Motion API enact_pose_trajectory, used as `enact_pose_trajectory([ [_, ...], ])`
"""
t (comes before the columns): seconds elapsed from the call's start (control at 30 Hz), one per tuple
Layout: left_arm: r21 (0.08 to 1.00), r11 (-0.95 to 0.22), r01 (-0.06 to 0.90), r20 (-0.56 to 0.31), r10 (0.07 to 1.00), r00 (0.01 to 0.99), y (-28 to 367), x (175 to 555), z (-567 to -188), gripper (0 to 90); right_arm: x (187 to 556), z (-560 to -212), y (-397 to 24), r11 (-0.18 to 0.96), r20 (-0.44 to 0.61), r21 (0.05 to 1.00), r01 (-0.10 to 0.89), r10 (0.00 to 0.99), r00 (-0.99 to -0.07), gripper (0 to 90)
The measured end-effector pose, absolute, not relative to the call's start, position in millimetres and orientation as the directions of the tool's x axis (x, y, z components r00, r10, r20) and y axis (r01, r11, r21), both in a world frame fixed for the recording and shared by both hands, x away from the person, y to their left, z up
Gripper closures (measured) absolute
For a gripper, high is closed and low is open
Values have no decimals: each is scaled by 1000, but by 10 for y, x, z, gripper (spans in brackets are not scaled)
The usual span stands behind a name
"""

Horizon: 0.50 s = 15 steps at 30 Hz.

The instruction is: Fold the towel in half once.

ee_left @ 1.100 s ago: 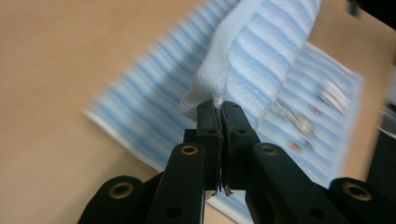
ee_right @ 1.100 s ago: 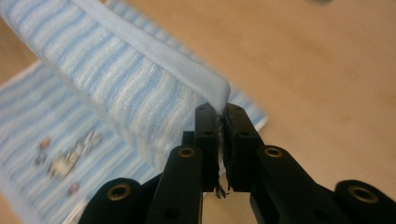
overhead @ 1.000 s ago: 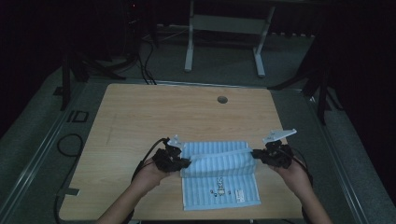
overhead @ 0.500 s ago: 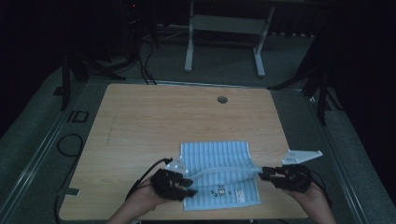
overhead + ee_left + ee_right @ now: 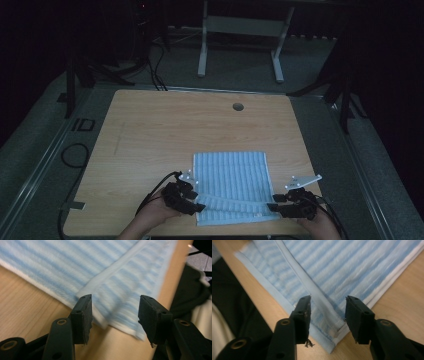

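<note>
Since the blue striped towel [image 5: 232,187] lies folded over itself on the counter [image 5: 150,140] near its front edge, and both the left tongs [image 5: 196,206] and right tongs [image 5: 272,206] have just been opening off its corners, this fold looks done, with further folds perhaps left.

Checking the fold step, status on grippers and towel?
Left gripper and right gripper open, fingers just released. Striped towel folded, flat on table. Nothing in the way.

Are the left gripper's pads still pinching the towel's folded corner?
Apart. The left gripper has just been opening; its own view shows a gap between each pad and the towel below.
</note>
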<state>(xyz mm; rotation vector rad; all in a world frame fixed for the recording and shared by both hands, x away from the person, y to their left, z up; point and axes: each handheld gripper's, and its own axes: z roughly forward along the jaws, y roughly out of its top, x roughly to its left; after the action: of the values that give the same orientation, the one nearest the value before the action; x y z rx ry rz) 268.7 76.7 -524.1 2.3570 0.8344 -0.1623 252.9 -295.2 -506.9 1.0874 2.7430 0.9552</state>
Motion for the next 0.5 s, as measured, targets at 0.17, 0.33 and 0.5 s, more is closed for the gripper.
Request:
enact_pose_trajectory([
  [0.17,504,-628,593,-286,526,801,659,2734,-5326,568,2538,-5114,-2918,612,166,528,588,605,-779,863],
  [0.33,587,-579,565,-243,539,806,691,2683,-5150,864,2556,-4983,-2965,590,155,565,577,611,-777,869],
  [0.5,650,-583,488,-222,468,855,715,2499,-4907,868,2452,-4779,-3024,576,141,616,538,592,-794,868],
])
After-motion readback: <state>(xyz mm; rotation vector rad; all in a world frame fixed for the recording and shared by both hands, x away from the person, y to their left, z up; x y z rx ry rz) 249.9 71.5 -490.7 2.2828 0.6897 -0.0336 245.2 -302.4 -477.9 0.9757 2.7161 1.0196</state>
